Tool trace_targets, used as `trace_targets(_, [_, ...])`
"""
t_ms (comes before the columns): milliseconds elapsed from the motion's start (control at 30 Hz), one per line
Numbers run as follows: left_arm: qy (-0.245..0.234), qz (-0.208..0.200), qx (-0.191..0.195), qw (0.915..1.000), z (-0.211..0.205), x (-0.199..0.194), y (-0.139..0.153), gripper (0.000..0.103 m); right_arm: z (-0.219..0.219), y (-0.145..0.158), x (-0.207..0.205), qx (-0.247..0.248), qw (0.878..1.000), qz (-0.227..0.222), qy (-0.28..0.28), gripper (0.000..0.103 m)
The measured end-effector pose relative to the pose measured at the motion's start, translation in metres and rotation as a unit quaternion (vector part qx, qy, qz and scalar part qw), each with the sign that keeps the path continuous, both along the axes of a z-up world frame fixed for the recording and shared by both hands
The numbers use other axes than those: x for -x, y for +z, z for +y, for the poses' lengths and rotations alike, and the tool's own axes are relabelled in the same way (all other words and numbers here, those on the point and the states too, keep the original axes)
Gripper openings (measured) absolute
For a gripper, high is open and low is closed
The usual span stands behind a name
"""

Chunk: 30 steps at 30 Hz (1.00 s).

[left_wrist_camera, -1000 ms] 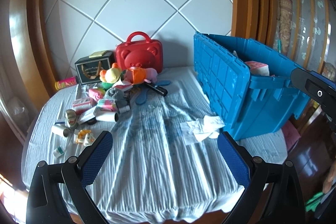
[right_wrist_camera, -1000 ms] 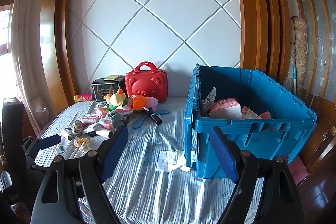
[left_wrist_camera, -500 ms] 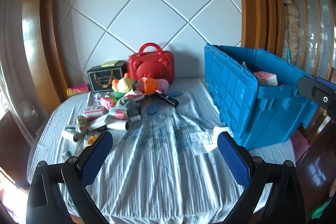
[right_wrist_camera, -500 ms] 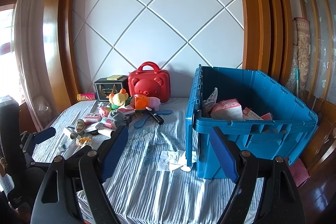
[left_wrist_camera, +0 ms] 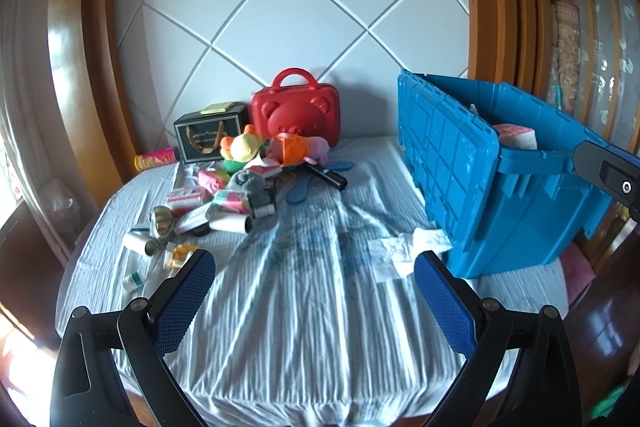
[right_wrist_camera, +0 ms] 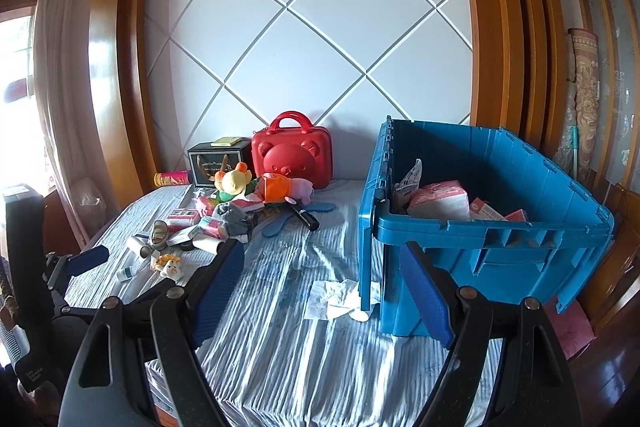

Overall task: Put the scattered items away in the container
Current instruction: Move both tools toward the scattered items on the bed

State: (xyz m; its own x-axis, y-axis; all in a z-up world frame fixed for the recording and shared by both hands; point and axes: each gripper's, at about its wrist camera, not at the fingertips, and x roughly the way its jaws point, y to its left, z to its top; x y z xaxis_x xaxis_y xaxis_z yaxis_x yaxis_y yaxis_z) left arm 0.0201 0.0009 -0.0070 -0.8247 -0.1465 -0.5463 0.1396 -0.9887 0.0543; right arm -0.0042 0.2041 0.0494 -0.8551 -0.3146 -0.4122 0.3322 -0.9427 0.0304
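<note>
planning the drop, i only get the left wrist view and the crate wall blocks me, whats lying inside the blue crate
observer: The right wrist view shows small pink boxes low inside the blue crate, near its front wall.
operator: what else is near that pink and white pack
observer: A white printed packet stands against the crate's left wall, just left of the pink and white pack.
operator: any room left
observer: Probably; the back of the interior shows only bare blue wall, though the floor there is in shadow.
</note>
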Motion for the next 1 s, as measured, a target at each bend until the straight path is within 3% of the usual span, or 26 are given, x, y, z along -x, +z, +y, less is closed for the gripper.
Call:
trace_targets(533, [0.013,-0.017,0.009,0.9997,0.011,-0.001,-0.013,0.101,0.009,-0.011,0.003,0.005,1.0,-0.011,0.025,0.08])
trace_targets(1000, [0.027,-0.033,0.013,0.999,-0.017,0.008,-0.039,0.101,-0.013,-0.029,0.014,-0.001,0.998,-0.033,0.048,0.08])
